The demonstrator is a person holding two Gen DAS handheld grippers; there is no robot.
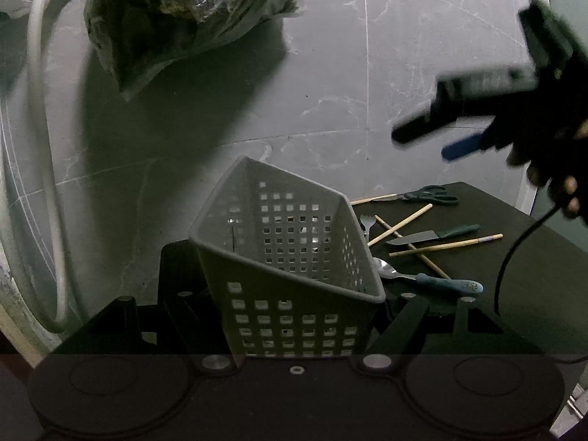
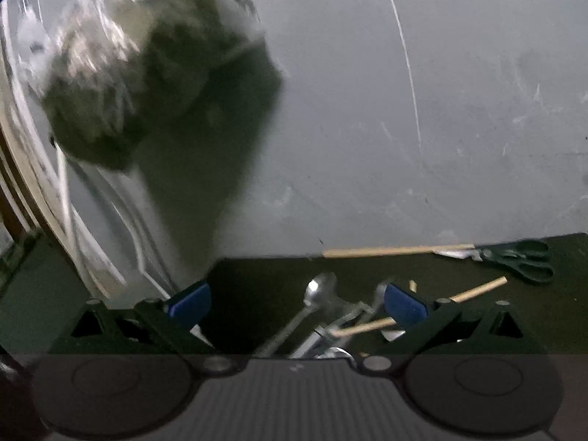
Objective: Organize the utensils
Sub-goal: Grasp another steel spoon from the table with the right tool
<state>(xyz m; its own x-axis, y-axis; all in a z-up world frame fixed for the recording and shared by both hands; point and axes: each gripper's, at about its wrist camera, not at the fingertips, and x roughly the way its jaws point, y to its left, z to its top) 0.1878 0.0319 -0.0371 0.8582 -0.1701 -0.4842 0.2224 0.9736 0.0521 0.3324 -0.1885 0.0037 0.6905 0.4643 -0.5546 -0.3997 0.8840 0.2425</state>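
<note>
Grey marbled floor (image 1: 330, 73) surrounds a dark mat (image 1: 514, 257) strewn with scissors (image 1: 430, 195), chopsticks (image 1: 446, 245), a knife (image 1: 433, 236) and a blue-handled spoon (image 1: 430, 279). Clenched on the grey perforated basket (image 1: 286, 257), the left gripper (image 1: 294, 330) holds it tilted at the mat's edge. Its jaws spread wide and empty, the right gripper (image 2: 297, 307) hovers blurred over a metal spoon (image 2: 312, 301).

Floor: grey marble-look tiles (image 1: 330, 73), pale veins, thin grout lines.
Surface: dark mat (image 1: 514, 257).
Left edge: pale corrugated hose (image 1: 40, 147).
Rear: crumpled plastic-wrapped bundle (image 1: 165, 18).
Light: dim, heavy shadows.
</note>
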